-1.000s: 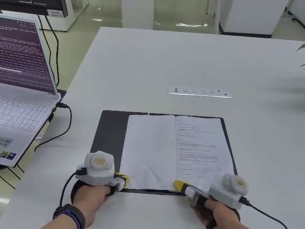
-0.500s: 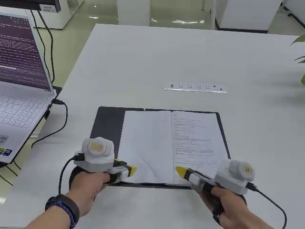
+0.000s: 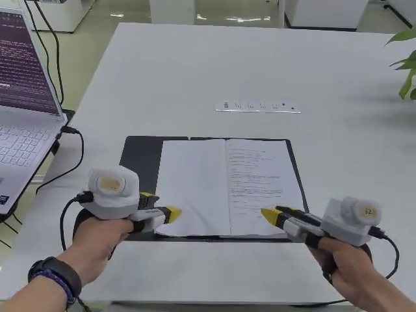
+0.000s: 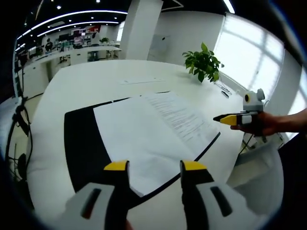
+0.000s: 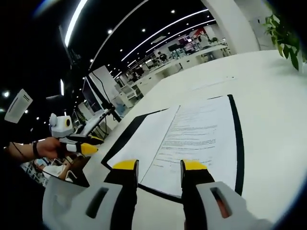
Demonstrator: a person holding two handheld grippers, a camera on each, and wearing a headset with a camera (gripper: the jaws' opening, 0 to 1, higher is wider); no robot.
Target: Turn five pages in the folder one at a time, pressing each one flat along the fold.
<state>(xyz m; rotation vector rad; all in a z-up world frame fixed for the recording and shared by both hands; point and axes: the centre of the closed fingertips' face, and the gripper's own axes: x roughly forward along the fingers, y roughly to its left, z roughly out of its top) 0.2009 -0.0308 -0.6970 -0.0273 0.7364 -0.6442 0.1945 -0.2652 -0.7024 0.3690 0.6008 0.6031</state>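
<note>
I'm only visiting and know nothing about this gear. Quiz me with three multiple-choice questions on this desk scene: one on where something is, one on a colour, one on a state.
1. Where is the laptop relative to the folder?
A) to the person's left of it
B) to the person's right of it
C) on top of it

2. What colour are the fingertips on the left gripper and the right gripper?
A) red
B) yellow
C) green

3. What state is the folder in?
A) shut
B) open and lying flat
C) standing upright

Answers:
1 A: in the head view the laptop sits off the folder's left side.
2 B: yellow tips show in both gripper views.
3 B: a blank page and a printed page lie spread on its black cover.
</note>
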